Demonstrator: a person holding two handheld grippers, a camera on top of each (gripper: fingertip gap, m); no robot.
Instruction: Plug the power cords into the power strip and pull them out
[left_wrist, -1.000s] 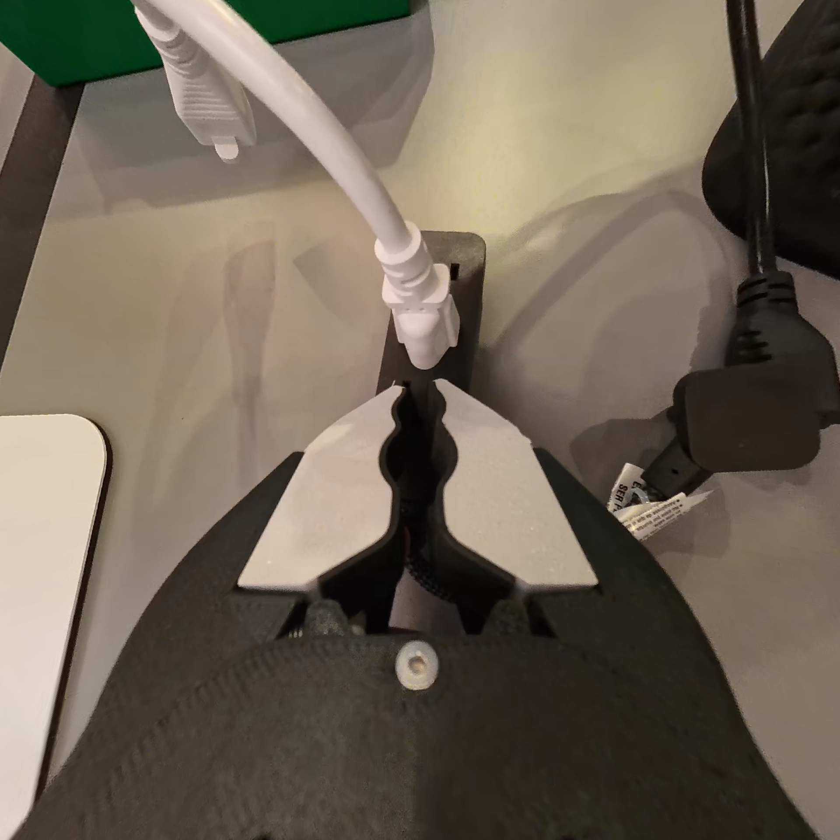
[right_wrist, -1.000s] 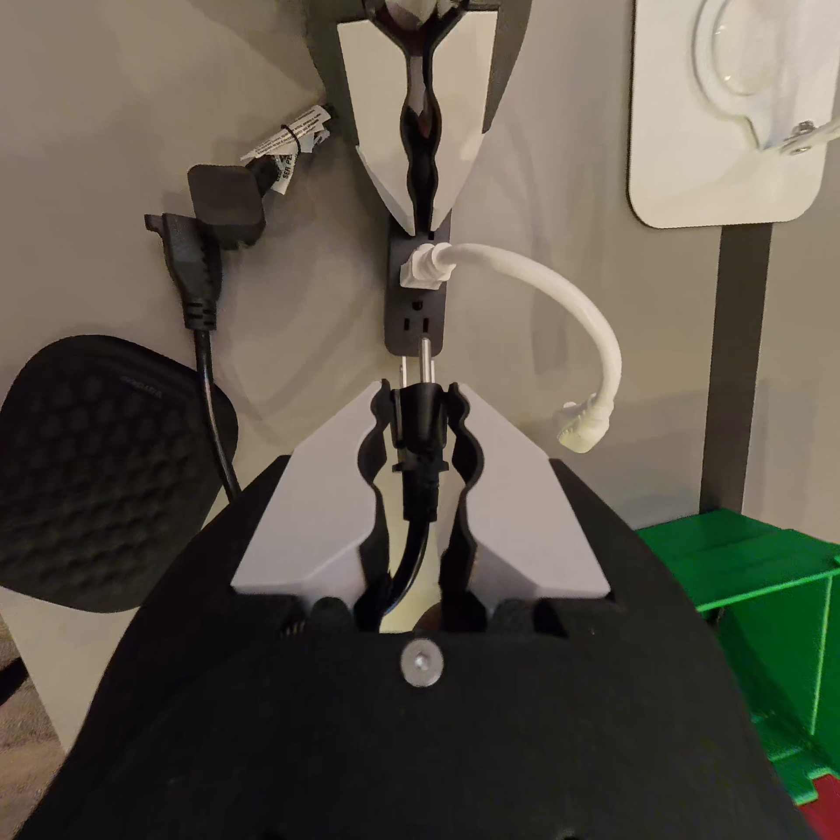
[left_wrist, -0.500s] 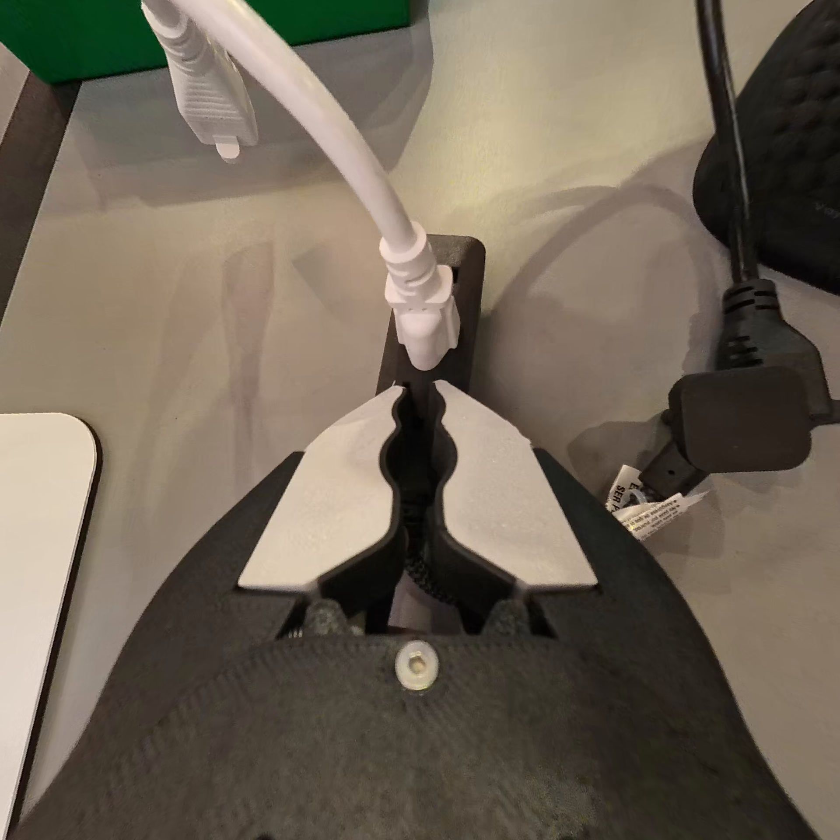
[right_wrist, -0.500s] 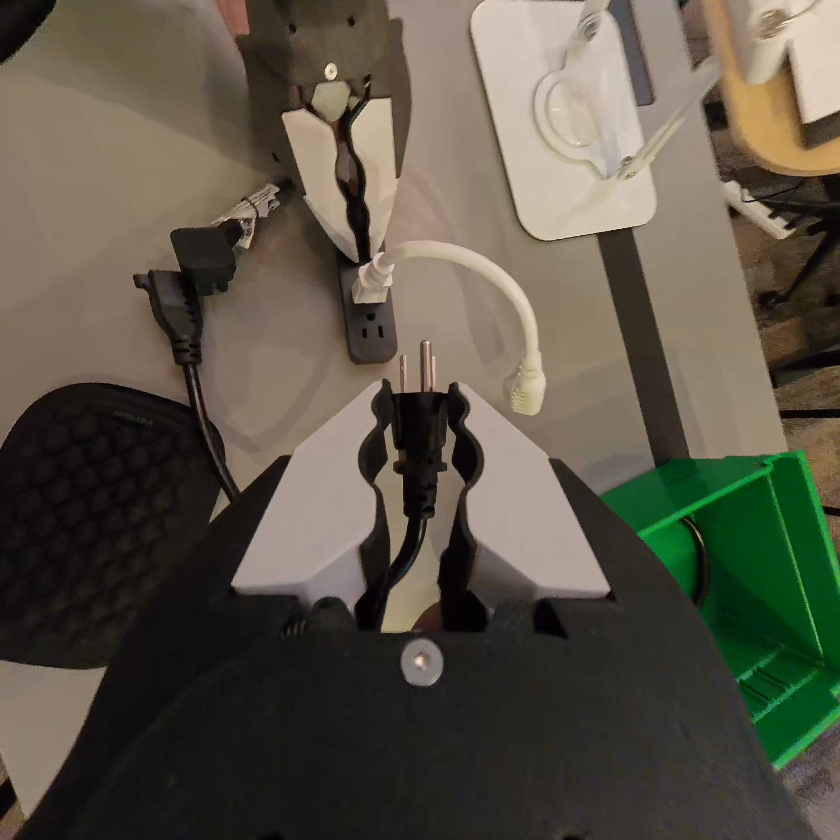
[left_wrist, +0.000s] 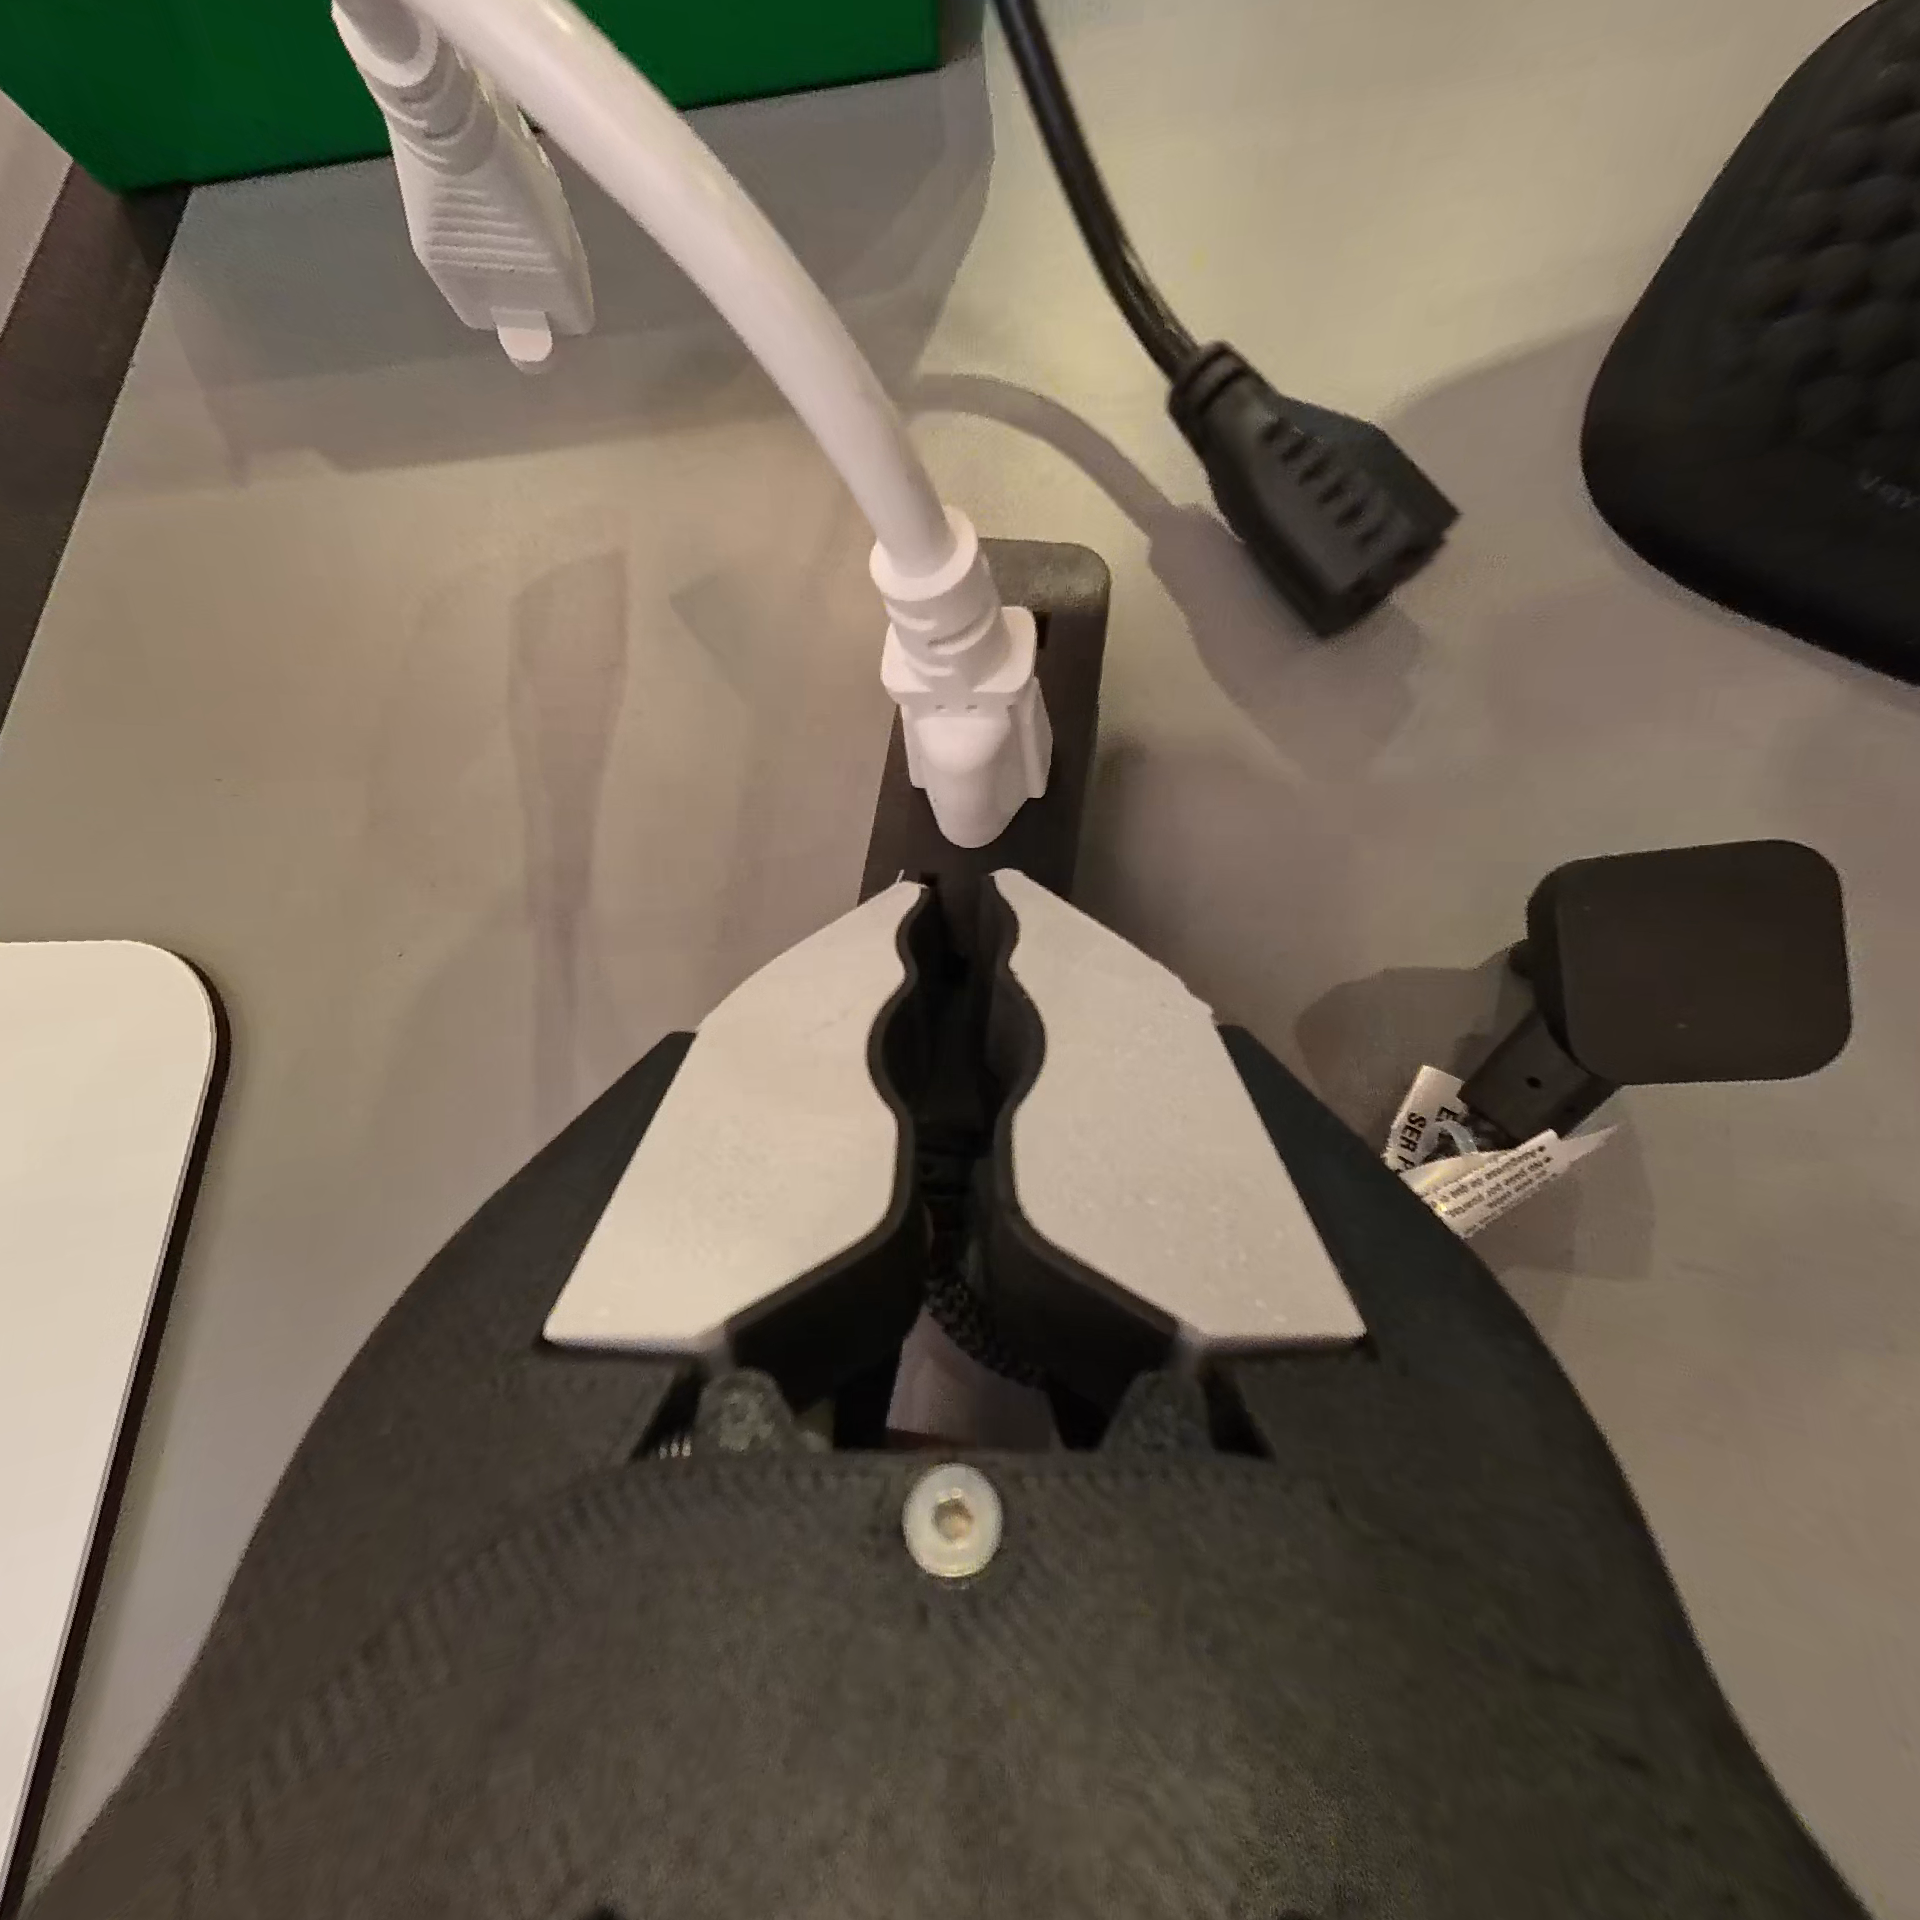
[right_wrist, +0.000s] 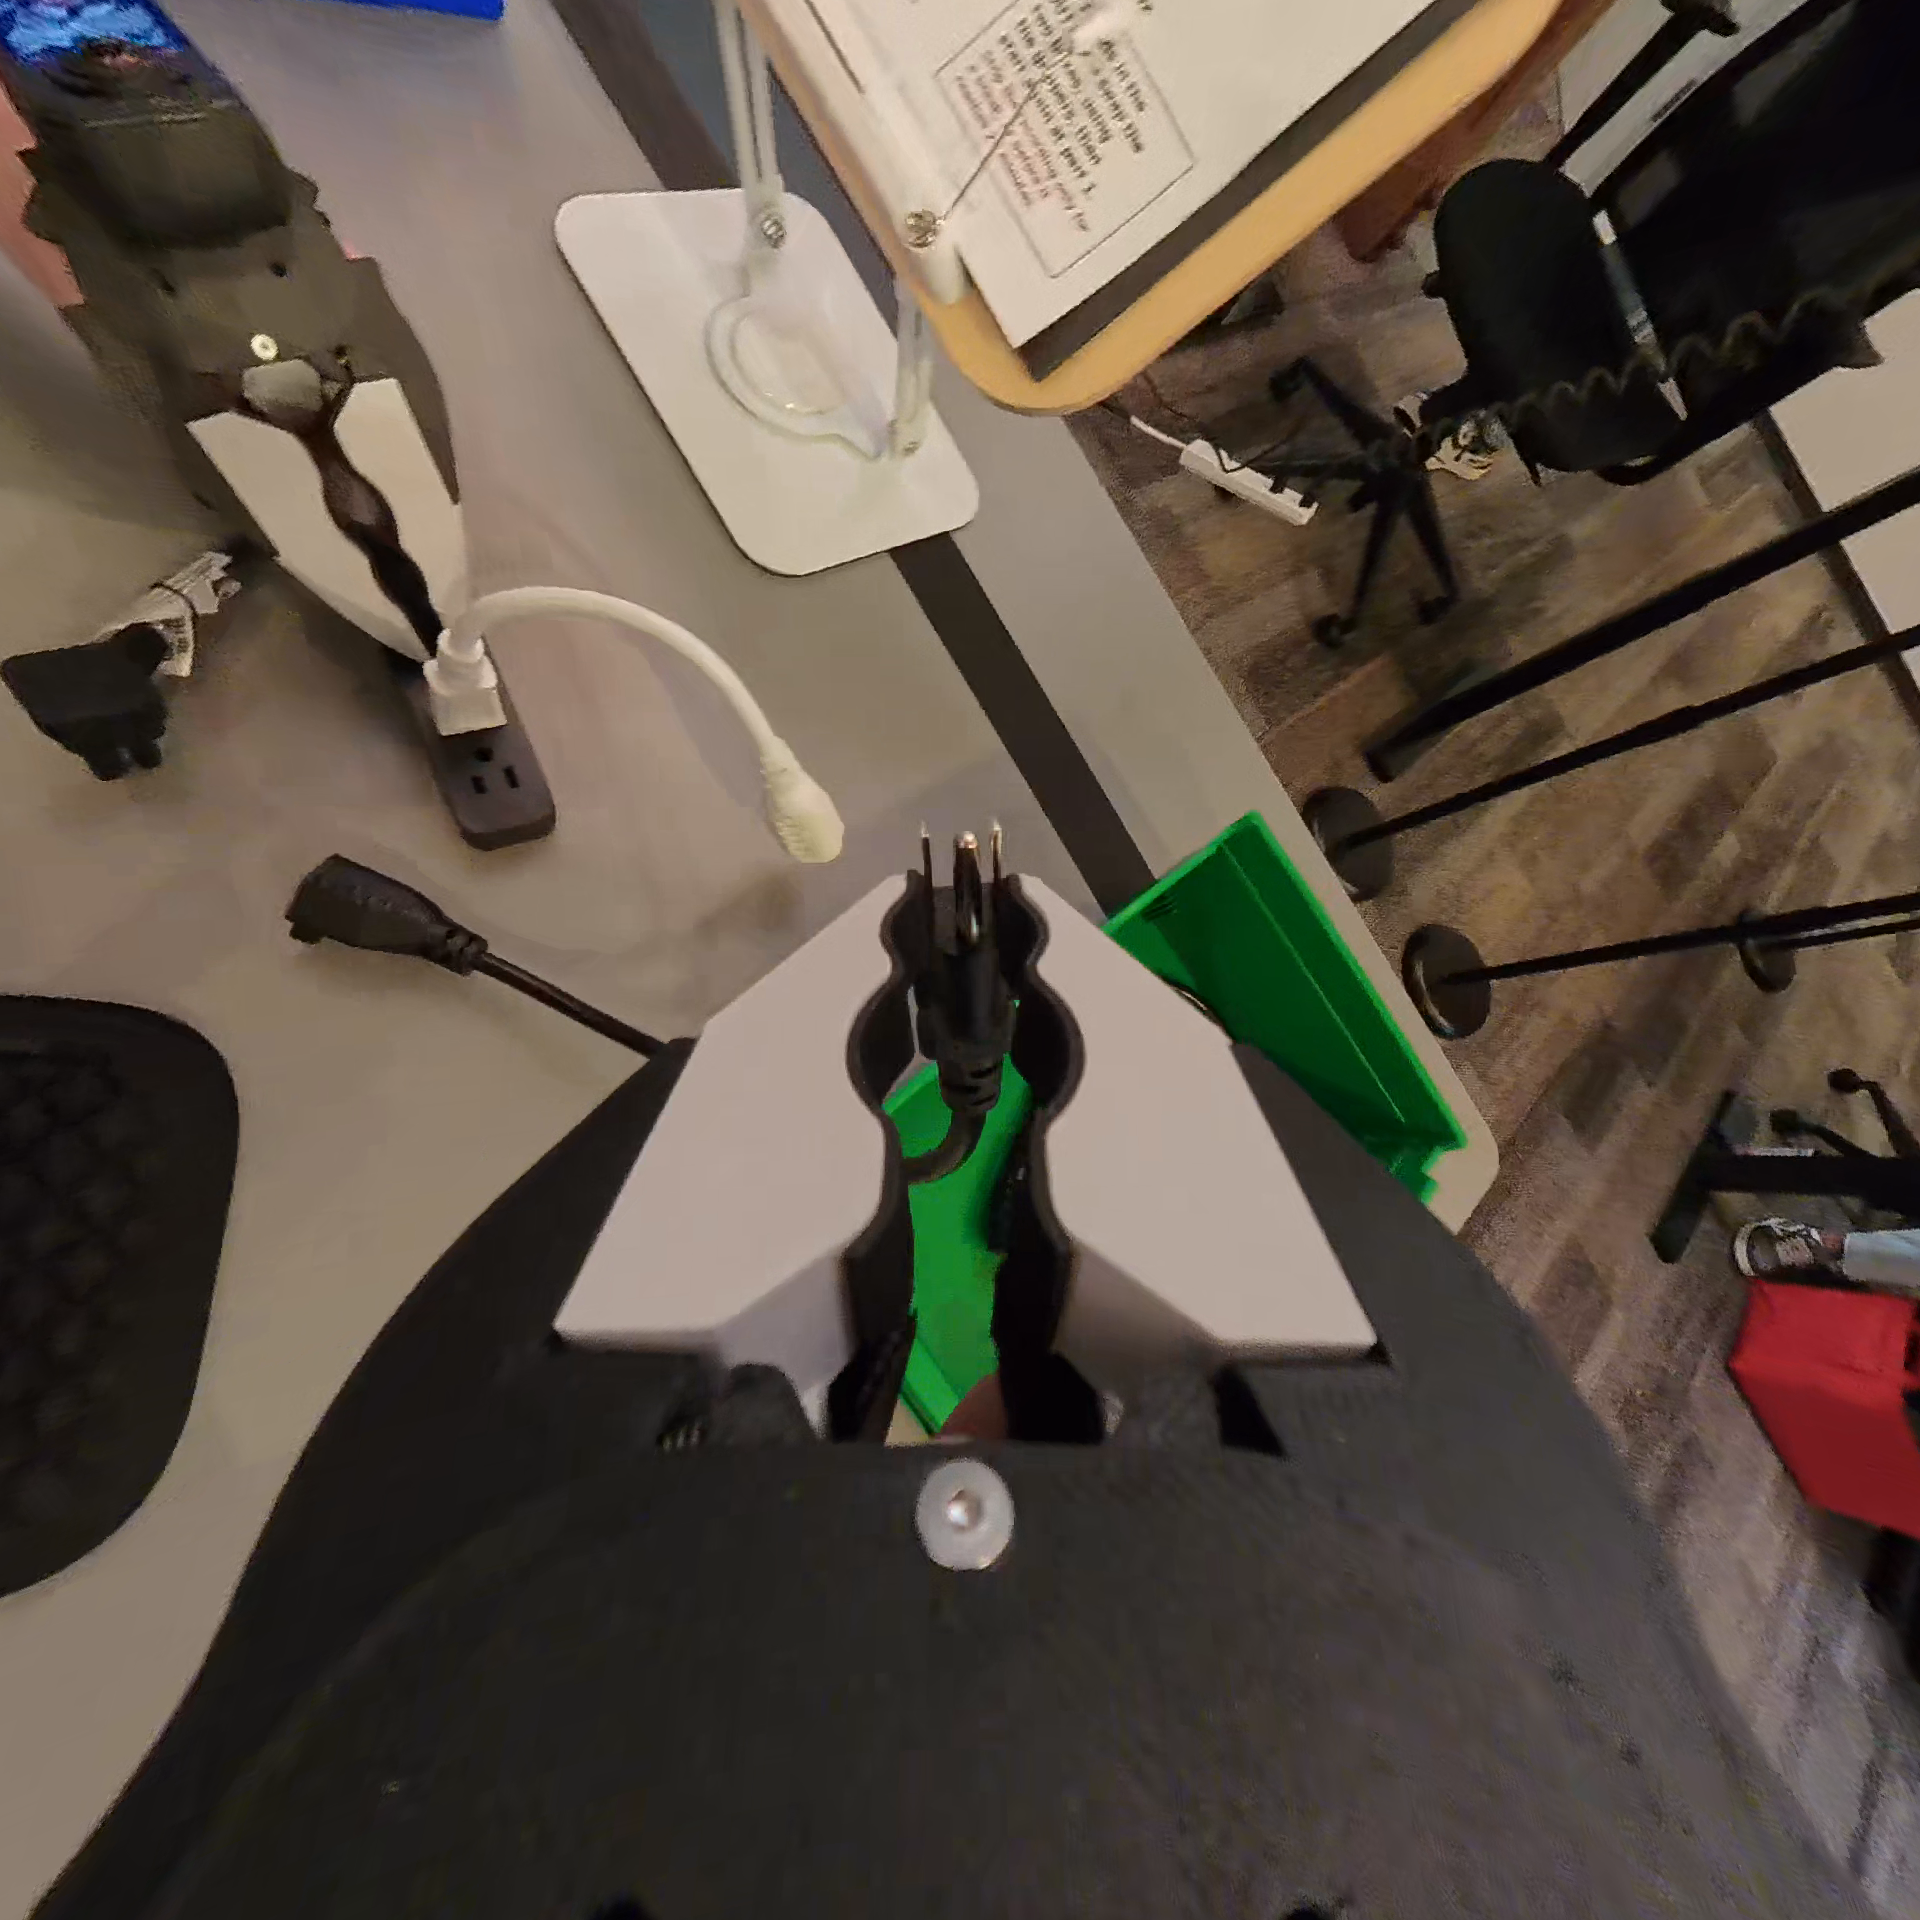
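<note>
A black power strip lies on the grey table, also in the right wrist view. A white plug sits in one of its sockets; the white cord's other end lies loose. My left gripper is shut on the strip's near end, where its braided cord comes out. My right gripper is shut on a black three-prong plug, prongs forward, held in the air to the right of the strip above a green bin. The black cord's socket end lies on the table near the strip.
A black dimpled mat lies left of the right gripper. The strip's own flat black plug with a paper tag lies beside the left gripper. A white lamp base stands beyond the strip. The table edge runs near the bin. Tip to tip, the grippers are about 30 cm apart.
My right gripper has pulled up and swung right, away from the strip, with the black plug. The black cord's socket end has slid closer to the strip. The left gripper has stayed put.
</note>
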